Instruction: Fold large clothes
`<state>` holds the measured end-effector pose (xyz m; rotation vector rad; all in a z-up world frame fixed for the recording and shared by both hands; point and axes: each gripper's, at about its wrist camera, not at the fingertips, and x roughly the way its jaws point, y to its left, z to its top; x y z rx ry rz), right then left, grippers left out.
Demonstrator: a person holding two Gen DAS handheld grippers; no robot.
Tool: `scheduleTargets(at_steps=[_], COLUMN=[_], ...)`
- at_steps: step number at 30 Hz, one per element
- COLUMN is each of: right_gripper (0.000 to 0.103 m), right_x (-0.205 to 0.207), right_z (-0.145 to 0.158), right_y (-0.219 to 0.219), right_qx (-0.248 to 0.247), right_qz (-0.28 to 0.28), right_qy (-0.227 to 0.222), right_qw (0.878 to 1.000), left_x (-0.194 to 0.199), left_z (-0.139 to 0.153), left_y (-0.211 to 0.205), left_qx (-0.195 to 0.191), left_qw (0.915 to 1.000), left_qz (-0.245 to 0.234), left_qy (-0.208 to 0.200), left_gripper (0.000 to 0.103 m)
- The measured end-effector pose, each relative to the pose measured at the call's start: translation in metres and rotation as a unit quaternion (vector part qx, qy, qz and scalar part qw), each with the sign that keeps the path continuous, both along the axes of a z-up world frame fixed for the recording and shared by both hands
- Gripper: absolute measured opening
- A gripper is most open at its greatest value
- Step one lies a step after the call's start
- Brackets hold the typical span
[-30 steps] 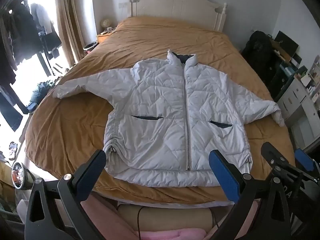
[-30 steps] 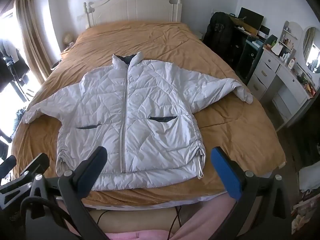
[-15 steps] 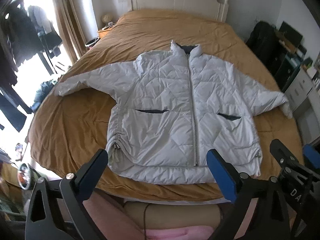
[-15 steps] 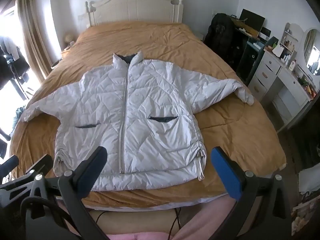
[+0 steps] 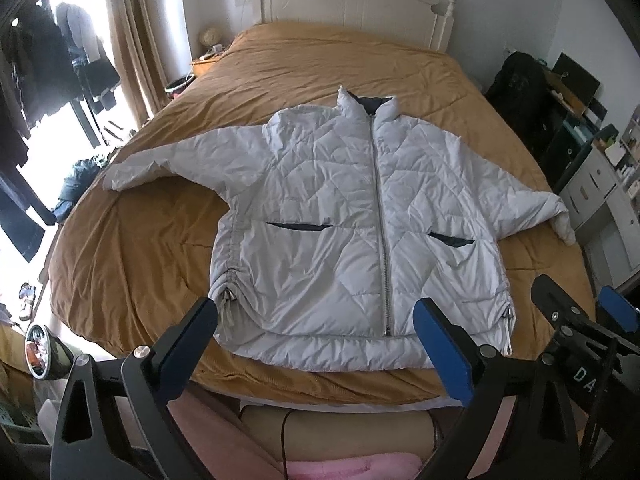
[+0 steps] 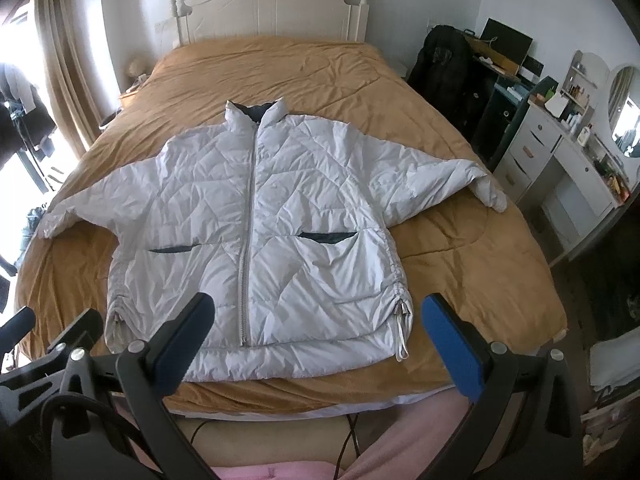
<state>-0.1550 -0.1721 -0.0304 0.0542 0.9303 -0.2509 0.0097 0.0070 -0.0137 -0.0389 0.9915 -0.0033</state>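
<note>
At the bottom of the left wrist view the left gripper point(image 5: 316, 344) hangs with its two blue-padded fingers wide apart and nothing between them, just short of the foot of the bed; at the bottom of the right wrist view the right gripper point(image 6: 320, 340) is the same, fingers spread and empty. Just beyond them, filling the middle of both frames, lies the one garment in play, a white quilted jacket point(image 5: 360, 220), face up on the tan bedspread point(image 5: 320, 68), zipped shut, hem nearest the grippers, collar pointing toward the headboard point(image 5: 352, 4) at the top of the frame. Counted: one jacket, two sleeves spread outward, one toward the left edge and one toward the right, two dark pocket slits across the front, one zipper down the centre, and a drawstring at each lower corner of the hem. No fold is visible, so I judge the task to be at its very start, with both grippers in approach. The next move probably calls for each gripper to come down on a sleeve or a side edge of the jacket, close on the puffy fabric and carry it inward across the zipper; the padding looks slippery and springy, so a shallow pinch may slide off. Beyond the bed, at the right of the frame, stands a white dresser point(image 6: 560, 168).
</note>
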Motion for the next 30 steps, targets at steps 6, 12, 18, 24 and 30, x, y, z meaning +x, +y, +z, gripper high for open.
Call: scheduleTargets(at_steps=[6,12,18,24,30], right_gripper=[0.103,0.103,0.103,0.103,0.103], right_x=[-0.002,-0.005,-0.005,-0.006,-0.005], right_z=[0.002,0.004,0.003,0.001,-0.002], right_y=[0.005,0.010,0.011,0.008,0.006], right_qx=[0.002,0.000,0.003,0.005,0.006], right_qz=[0.002,0.007,0.010,0.010,0.011], right_qy=[0.001,-0.002,0.001,0.002,0.005], right_qw=[1.000,1.000,1.000,1.000,1.000], left_x=[-0.002,-0.005,-0.005,-0.005,-0.004], left_z=[-0.001,-0.001,-0.003,-0.006,-0.009], left_y=[0.005,0.010,0.011,0.009,0.008], left_qx=[0.002,0.003,0.003,0.001,0.003], left_qw=[1.0000,0.9999,0.9999,0.9999,0.9999], left_qz=[0.005,0.010,0.009,0.009,0.009], left_qy=[0.002,0.002,0.005,0.009,0.013], left_gripper=[0.099,0.099,0.099,0.099,0.099])
